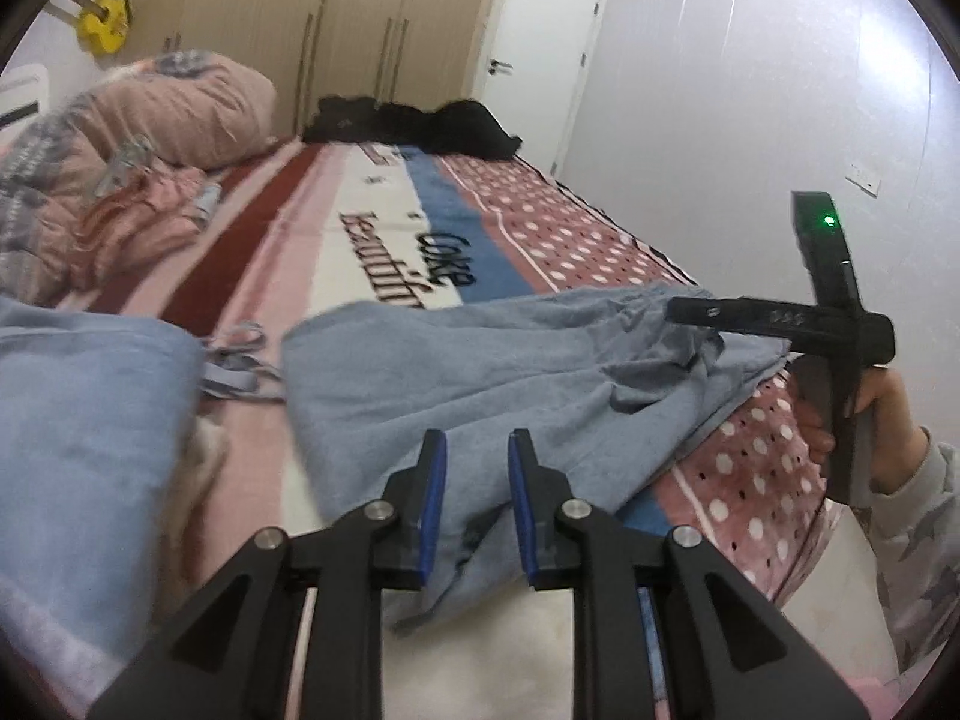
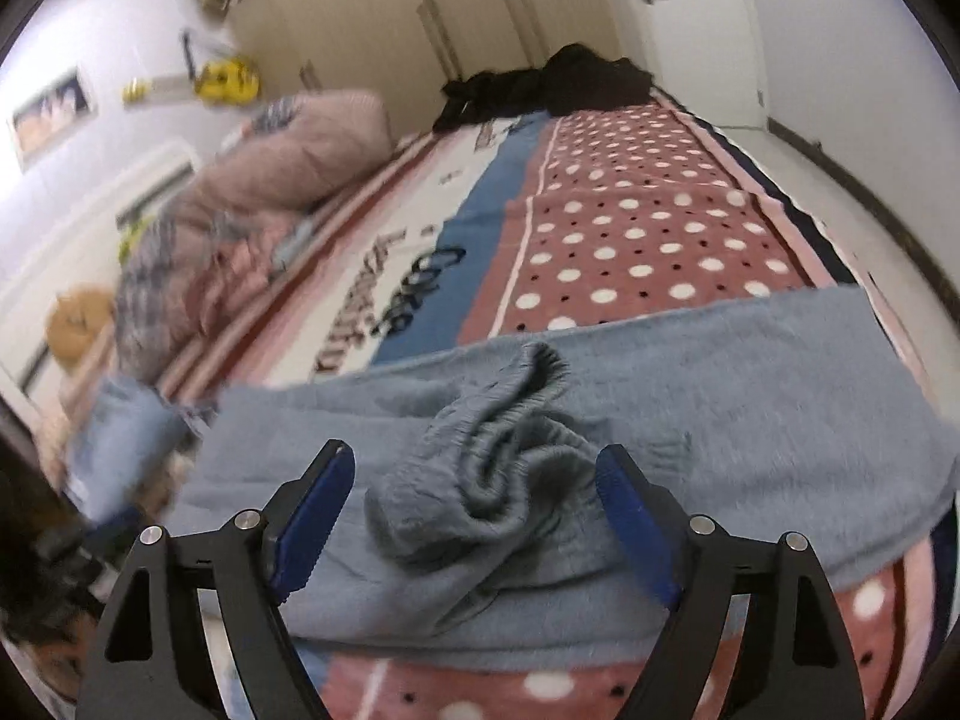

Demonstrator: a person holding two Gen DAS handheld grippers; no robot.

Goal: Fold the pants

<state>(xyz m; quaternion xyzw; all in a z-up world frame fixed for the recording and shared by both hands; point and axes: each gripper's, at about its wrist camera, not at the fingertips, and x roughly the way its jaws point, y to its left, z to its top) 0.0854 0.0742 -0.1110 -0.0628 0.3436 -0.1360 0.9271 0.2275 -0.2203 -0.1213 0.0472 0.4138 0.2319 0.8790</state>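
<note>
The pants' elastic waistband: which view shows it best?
The right wrist view: the bunched waistband sits centred just ahead of the open right gripper. The left wrist view shows the pants side-on, waistband barely readable.

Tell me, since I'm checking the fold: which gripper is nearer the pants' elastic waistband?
Right. The right gripper brackets the bunched waistband; the left gripper sits over the pants elsewhere.

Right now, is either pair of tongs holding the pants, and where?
Neither. The right tongs stand open over the bunched waistband of the pants; the left tongs are narrow, with no cloth pinched.
</note>
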